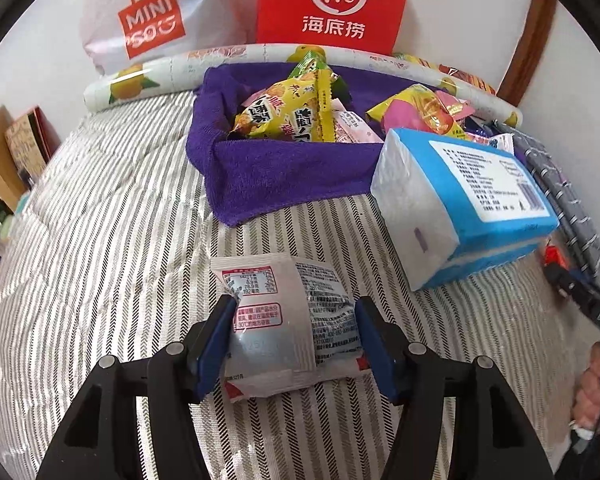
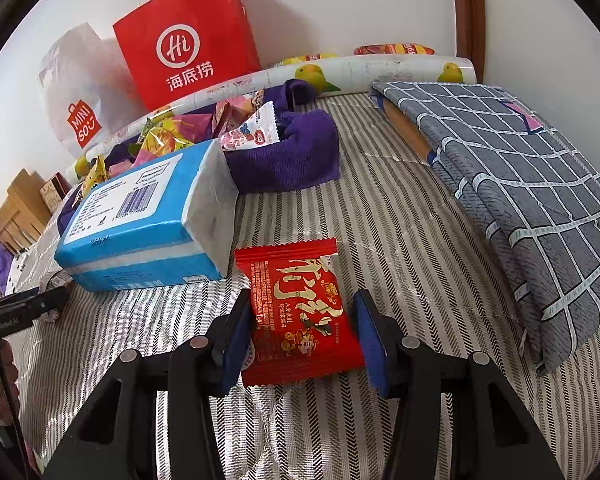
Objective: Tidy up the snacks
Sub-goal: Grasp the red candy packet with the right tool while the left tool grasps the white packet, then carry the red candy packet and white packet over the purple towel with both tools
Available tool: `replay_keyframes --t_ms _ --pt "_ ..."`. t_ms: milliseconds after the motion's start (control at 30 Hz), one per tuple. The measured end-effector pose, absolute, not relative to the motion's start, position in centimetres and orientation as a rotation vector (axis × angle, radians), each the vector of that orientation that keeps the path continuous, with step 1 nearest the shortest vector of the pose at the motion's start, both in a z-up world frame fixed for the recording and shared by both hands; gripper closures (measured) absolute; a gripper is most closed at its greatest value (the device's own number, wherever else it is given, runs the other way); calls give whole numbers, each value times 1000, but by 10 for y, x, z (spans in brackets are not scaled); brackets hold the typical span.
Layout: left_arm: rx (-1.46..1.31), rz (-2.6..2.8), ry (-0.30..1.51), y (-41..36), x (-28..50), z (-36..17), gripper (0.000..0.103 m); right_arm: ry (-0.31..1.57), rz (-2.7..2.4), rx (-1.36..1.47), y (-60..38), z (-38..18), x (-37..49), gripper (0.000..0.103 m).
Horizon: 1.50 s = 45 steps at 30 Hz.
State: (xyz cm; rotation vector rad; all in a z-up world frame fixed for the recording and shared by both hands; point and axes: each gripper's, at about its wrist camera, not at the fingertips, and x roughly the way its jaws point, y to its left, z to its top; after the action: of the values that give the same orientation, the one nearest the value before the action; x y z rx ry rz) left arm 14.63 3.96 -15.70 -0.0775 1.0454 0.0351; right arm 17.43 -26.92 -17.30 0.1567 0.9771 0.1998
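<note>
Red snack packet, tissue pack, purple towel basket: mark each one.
red snack packet (image 2: 300, 312), right wrist view, centre of its printed front.
tissue pack (image 2: 140, 216), right wrist view, blue top face beside the label.
purple towel basket (image 1: 284, 168), left wrist view, bare front wall.

The right tongs (image 2: 300, 320) sit around a red snack packet (image 2: 300, 312) on the striped bed (image 2: 400, 232). The blue pads look apart from it. A blue tissue pack (image 2: 148, 216) lies near.
</note>
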Motion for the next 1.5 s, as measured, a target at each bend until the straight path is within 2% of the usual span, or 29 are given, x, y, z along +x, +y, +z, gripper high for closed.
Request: replay_keyframes --t_ms 700,800,900,1000,1067,1200,1500 --pt "-24 66 999 30 143 -162 39 979 202 160 -270 -173 174 52" --pt "-25 54 1002 29 143 -162 35 979 201 156 -270 -173 175 52" --pt "-19 56 1004 29 143 -163 35 979 201 153 -269 -173 175 52" --pt "-22 55 1002 29 143 -163 35 980 200 151 -269 -173 175 52" --pt "-31 62 997 31 142 -162 41 981 199 149 -269 -173 175 52" --pt "-45 70 991 34 141 -161 44 982 195 137 -267 -173 175 52" --pt "-90 70 1014 35 133 -153 45 982 195 131 -266 -173 175 53"
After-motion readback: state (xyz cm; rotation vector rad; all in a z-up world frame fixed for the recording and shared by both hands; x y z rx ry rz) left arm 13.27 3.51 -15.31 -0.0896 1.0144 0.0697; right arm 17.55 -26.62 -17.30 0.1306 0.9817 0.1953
